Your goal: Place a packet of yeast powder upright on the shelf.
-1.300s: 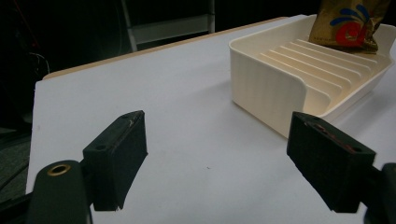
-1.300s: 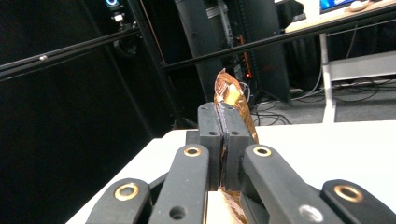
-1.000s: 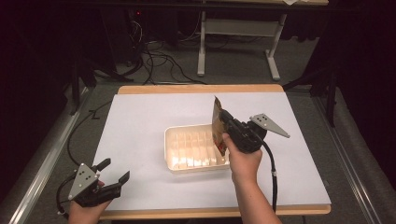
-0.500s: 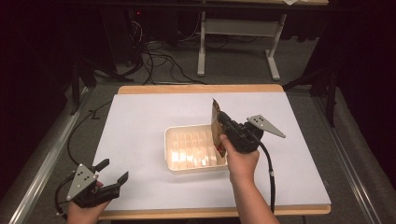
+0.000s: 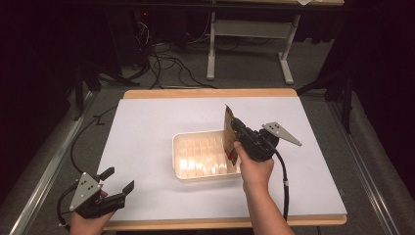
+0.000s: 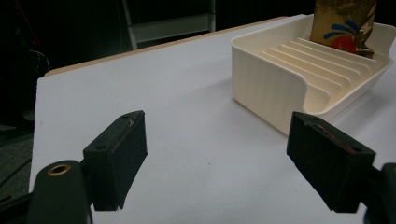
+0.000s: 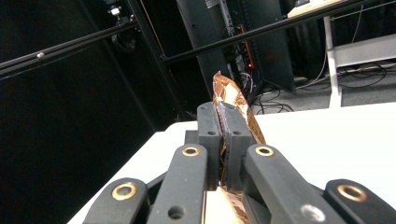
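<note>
- Right gripper (image 5: 235,128) pinching a gold snack packet (image 5: 229,134) upright, lower end inside the cream ribbed tray's (image 5: 182,169) right end.
- Left gripper (image 5: 117,180) spread wide, holding nothing, near the table's (image 5: 147,122) front-left corner.
- Bare white surface between tray and left gripper.

Overhead forward-down view; fingers-level close views, tray (image 5: 205,174) shared.
</note>
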`<state>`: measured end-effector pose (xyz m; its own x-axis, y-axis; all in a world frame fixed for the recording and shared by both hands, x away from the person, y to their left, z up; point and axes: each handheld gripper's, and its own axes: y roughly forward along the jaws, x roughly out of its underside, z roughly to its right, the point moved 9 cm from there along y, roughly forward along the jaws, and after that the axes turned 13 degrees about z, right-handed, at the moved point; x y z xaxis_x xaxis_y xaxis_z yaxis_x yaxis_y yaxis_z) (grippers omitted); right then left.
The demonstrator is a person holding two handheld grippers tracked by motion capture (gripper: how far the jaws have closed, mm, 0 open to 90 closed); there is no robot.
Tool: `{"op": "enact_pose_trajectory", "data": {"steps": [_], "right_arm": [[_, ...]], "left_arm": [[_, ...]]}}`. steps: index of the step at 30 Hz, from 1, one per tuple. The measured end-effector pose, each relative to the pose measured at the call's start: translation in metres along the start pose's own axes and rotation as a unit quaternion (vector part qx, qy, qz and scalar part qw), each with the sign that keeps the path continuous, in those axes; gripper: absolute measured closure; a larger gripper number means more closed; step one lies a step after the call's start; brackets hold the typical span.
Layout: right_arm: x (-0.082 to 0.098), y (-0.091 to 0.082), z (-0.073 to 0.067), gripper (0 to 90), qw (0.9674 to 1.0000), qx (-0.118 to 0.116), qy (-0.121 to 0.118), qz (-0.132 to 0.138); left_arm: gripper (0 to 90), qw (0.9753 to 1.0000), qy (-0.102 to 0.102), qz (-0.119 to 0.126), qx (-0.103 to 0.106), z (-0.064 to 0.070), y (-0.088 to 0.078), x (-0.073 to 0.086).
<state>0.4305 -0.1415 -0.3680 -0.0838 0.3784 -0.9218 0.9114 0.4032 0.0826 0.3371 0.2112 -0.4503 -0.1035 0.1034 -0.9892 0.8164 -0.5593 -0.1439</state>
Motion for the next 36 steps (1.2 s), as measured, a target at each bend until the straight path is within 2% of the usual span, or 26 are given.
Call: {"op": "enact_pose_trajectory", "data": {"steps": [4,5,6,8,11,14,18,19,20,21,22,23,24,25,28,36], "right_arm": [[0.0,0.0,0.0,89.6,1.0,-0.002,0.003,-0.001],[-0.001,0.001,-0.003,90.0,0.9996,-0.01,0.028,0.0],[-0.003,0.001,-0.006,90.0,0.9993,-0.013,0.036,0.0],[-0.003,0.002,-0.009,90.0,0.9992,-0.015,0.037,0.001],[-0.004,0.007,-0.022,90.0,0.999,-0.018,0.04,0.002],[0.0,0.009,-0.027,90.0,0.9991,-0.018,0.038,0.0],[0.005,0.008,-0.02,90.0,0.9991,-0.008,0.042,-0.003],[0.006,0.006,-0.012,90.0,0.9992,0.0,0.04,-0.002],[0.006,0.006,-0.012,90.0,0.9992,0.0,0.04,-0.002],[0.006,0.003,-0.004,89.8,0.9991,0.007,0.041,0.0],[0.006,0.003,-0.004,89.8,0.9991,0.007,0.041,0.0],[0.003,0.0,0.003,88.2,0.999,0.013,0.044,0.004],[0.003,0.0,0.003,88.2,0.999,0.013,0.044,0.004],[0.0,-0.002,0.006,83.2,0.9992,0.011,0.038,0.004],[-0.001,-0.004,0.008,83.0,0.9992,0.01,0.038,0.002],[-0.002,-0.002,0.012,70.8,0.9998,0.005,0.021,-0.002]], "left_arm": [[20.8,1.0,0.0,-0.001,0.0,0.0,0.0,0.0],[20.8,1.0,0.0,-0.002,0.0,0.0,0.001,0.001],[20.8,1.0,-0.001,-0.002,0.0,0.0,0.001,0.001],[20.8,1.0,-0.001,-0.002,0.001,0.0,0.001,0.001],[20.8,1.0,0.0,0.0,0.001,0.001,0.0,0.0],[20.8,1.0,-0.003,0.001,0.001,0.0,-0.001,0.0],[20.8,1.0,-0.003,0.002,0.002,-0.001,-0.001,0.0],[20.8,1.0,-0.002,0.0,0.003,-0.001,-0.001,0.0],[20.8,1.0,-0.002,0.0,0.003,-0.001,-0.001,0.0],[20.8,1.0,-0.002,-0.001,0.003,-0.001,0.0,0.001],[20.8,1.0,-0.002,-0.001,0.003,-0.001,0.0,0.001],[20.8,1.0,-0.002,-0.001,0.003,-0.001,0.0,0.001],[20.8,1.0,-0.002,-0.001,0.003,-0.001,0.0,0.001],[20.8,1.0,-0.002,-0.003,0.003,0.0,0.001,0.001],[20.8,1.0,-0.001,-0.004,0.004,0.001,0.002,0.002],[20.9,1.0,-0.003,-0.006,0.003,0.001,0.001,0.003]]}}
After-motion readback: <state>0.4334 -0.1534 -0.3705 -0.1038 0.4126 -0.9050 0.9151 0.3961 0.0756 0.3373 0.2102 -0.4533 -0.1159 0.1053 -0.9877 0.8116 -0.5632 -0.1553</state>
